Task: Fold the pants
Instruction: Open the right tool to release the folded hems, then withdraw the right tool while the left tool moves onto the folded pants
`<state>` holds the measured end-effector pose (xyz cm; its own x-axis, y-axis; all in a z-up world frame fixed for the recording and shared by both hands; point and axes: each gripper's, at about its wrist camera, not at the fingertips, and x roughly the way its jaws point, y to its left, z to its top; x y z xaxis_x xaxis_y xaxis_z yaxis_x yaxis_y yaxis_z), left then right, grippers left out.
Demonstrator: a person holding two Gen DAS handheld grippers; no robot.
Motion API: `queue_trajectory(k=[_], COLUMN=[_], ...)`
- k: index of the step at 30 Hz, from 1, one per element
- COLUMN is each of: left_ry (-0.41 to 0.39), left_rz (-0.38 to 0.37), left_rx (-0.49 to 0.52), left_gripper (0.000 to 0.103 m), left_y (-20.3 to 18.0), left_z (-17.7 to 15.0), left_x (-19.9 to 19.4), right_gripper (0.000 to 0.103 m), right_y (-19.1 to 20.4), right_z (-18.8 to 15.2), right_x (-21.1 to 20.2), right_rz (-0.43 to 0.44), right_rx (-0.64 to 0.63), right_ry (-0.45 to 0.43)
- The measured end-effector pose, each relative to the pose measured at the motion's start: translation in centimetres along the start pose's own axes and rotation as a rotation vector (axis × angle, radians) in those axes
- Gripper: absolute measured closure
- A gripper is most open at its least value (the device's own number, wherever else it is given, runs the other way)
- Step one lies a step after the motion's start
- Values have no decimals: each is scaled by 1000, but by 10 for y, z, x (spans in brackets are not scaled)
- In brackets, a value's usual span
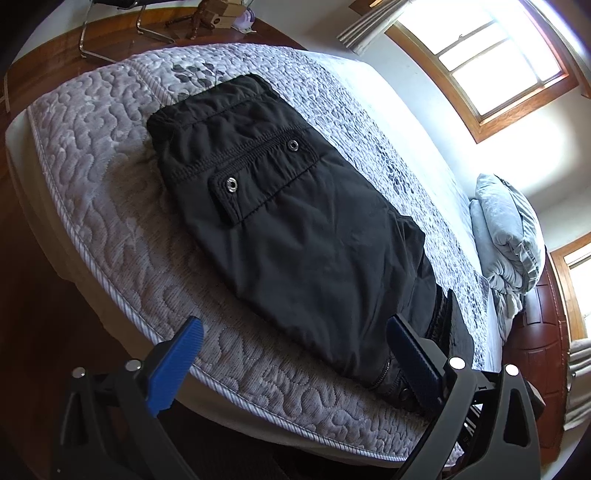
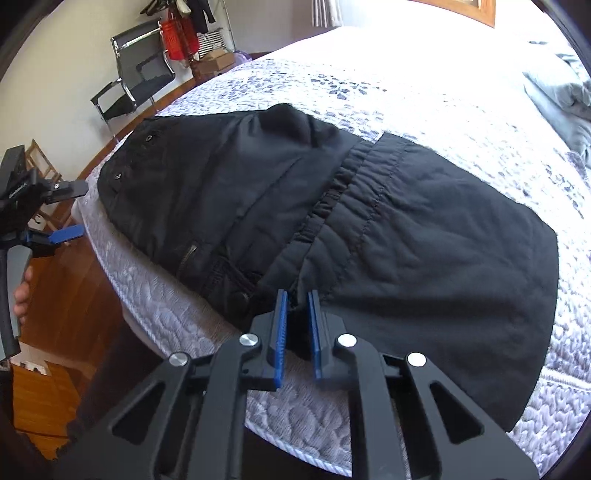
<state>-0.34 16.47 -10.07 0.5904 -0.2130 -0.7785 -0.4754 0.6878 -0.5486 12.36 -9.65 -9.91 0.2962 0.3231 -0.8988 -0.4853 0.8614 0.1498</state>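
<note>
Black pants (image 1: 295, 221) lie on the quilted grey mattress (image 1: 92, 155), folded, with a snap-flap pocket on top; in the right wrist view the pants (image 2: 406, 240) show an elastic waistband seam across the middle. My left gripper (image 1: 295, 326) stands open and wide over the near end of the pants, its right finger (image 1: 413, 362) by the zipper edge. The same left gripper (image 2: 74, 210) shows open off the bed's left side, a hand (image 2: 22, 295) on its handle. My right gripper (image 2: 297, 300) is shut, pinching a fold of black cloth at the pants' near edge.
A bunched grey duvet (image 1: 509, 236) lies at the head of the bed. The mattress edge (image 2: 177, 325) runs just below the pants, with wooden floor (image 2: 55, 288) beyond. A black chair (image 2: 136, 74), a clothes rack (image 2: 184, 33) and boxes stand by the wall. A window (image 1: 491, 55) is bright.
</note>
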Motion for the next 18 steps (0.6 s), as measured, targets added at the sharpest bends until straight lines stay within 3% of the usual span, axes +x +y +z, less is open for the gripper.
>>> queue_trajectory(k=[13,18], left_ry=[12,1], left_rz=[18,30], left_rx=[4,-34], left_gripper=[4,4], left_y=[-3,11], left_z=[3,9], left_x=[10,9], right_gripper=[90,70], right_y=[-6,-14], right_z=[-10,-8], right_x=[12,-5], right_rz=[58,101], right_rx=[21,57], right_ry=[30,-8])
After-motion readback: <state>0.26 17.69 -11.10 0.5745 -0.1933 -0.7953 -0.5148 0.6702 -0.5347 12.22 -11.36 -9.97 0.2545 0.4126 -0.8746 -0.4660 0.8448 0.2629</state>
